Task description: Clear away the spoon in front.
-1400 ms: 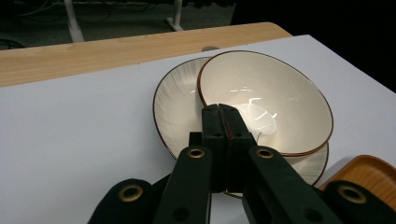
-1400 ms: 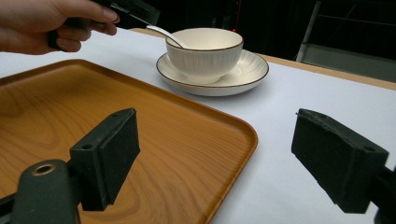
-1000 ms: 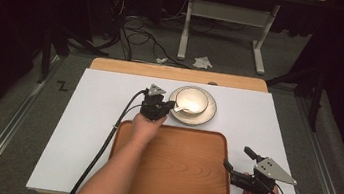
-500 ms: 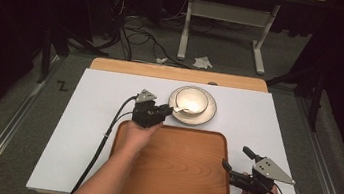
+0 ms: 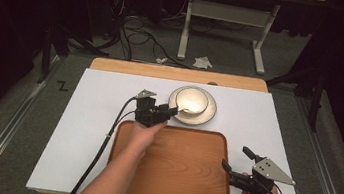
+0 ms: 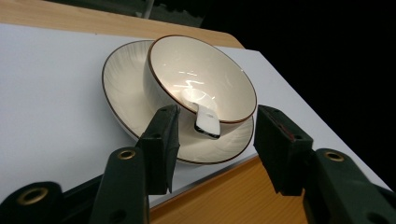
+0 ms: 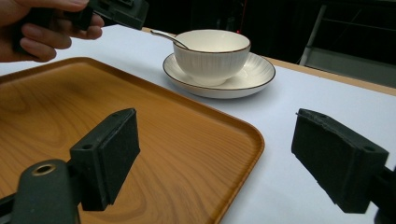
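- Beside the bowl [image 5: 191, 100], your left gripper [image 5: 172, 111] sat at the desk's [image 5: 80, 130] middle, its jaws aimed at the spoon [image 6: 205, 119] whose handle stuck out over the bowl's rim toward you.
- You had just been opening those jaws; they stood about half apart with nothing pressed between them, the spoon handle lying just ahead of the gap and touching neither pad.
- To let go cleanly here, you did well to part the jaws fully before drawing away, so a pad could not catch the handle and tip the spoon out.
- Pulling straight back along the handle's line, level and clear of the saucer [image 6: 122, 88] rim, looked the safest way out.
- The bowl stood upright on its saucer, just beyond the tray [image 5: 174, 178], the spoon resting inside it.
- Your right gripper [image 5: 232, 168] rested at the tray's right edge, jaws wide open and holding nothing.
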